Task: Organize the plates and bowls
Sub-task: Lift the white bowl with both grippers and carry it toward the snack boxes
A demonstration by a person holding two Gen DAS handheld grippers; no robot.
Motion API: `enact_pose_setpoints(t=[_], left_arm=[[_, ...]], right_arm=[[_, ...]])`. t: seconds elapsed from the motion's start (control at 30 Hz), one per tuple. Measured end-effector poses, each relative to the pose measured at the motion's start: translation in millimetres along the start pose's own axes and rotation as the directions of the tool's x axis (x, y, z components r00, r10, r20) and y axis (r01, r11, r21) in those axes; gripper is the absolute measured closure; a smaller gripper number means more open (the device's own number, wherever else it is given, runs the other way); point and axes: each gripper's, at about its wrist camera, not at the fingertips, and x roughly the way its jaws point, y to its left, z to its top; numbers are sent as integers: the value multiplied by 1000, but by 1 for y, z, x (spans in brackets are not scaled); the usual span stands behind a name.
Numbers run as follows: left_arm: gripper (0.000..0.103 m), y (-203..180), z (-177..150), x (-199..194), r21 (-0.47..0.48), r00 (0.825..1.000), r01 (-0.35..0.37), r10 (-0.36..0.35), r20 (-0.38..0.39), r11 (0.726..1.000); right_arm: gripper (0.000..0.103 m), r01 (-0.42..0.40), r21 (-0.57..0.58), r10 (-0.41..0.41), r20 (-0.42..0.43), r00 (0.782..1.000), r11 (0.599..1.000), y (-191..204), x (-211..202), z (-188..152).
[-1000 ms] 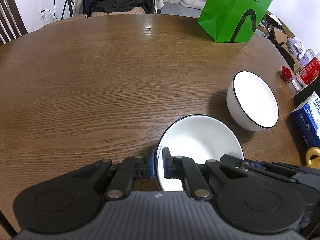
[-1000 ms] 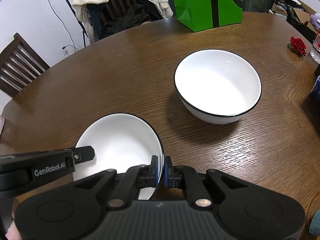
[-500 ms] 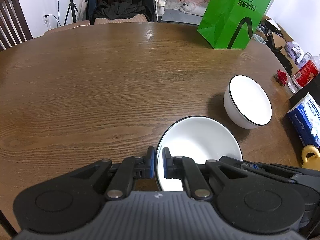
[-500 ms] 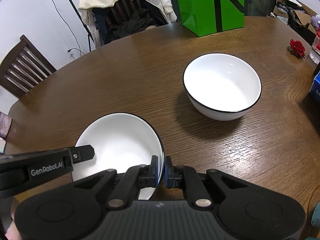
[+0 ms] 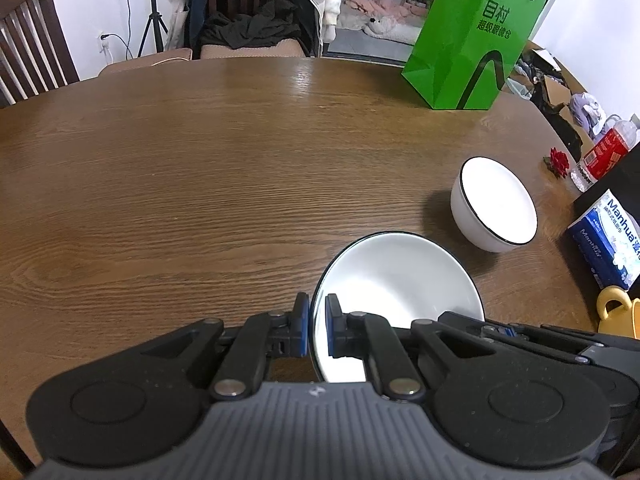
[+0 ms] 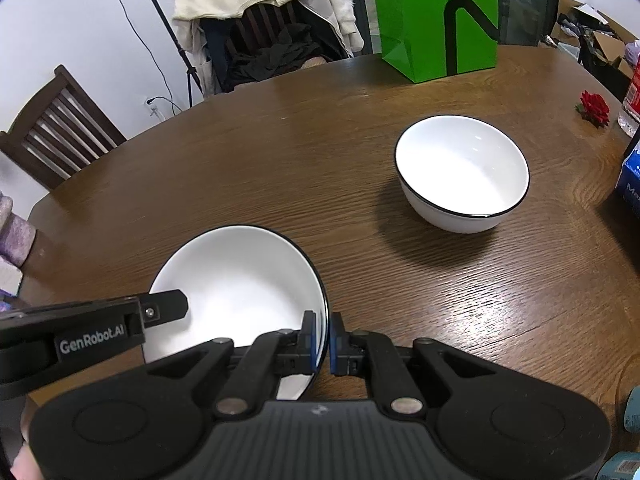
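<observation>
Both grippers hold one white black-rimmed shallow bowl (image 5: pixel 394 276), lifted above the round wooden table (image 5: pixel 200 168). My left gripper (image 5: pixel 317 330) is shut on its left rim. My right gripper (image 6: pixel 322 338) is shut on its right rim; the bowl (image 6: pixel 236 280) also shows in the right wrist view. A second, deeper white bowl (image 5: pixel 496 204) with a black rim stands on the table to the right and further off, also seen in the right wrist view (image 6: pixel 464 172). The left gripper's body (image 6: pixel 92 332) shows at the left of the right wrist view.
A green paper bag (image 5: pixel 472 36) stands at the table's far edge. A tissue pack (image 5: pixel 608 240), a yellow mug (image 5: pixel 616 312), a red flower (image 5: pixel 558 160) and a bottle (image 5: pixel 604 152) crowd the right edge. Chairs (image 5: pixel 32 60) stand behind the table.
Both grippers have risen with the shallow bowl and drawn back, so the deep bowl and the table look further away. Both grips are unchanged.
</observation>
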Motion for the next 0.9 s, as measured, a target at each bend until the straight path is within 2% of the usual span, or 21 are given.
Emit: enact_pose_setpoints(t=[0.9], left_arm=[[94,75,-30,-71,-99,996,-45,52,69,994]], right_arm=[[97,-58,-121,59,7,998,991,91,-33,-29]])
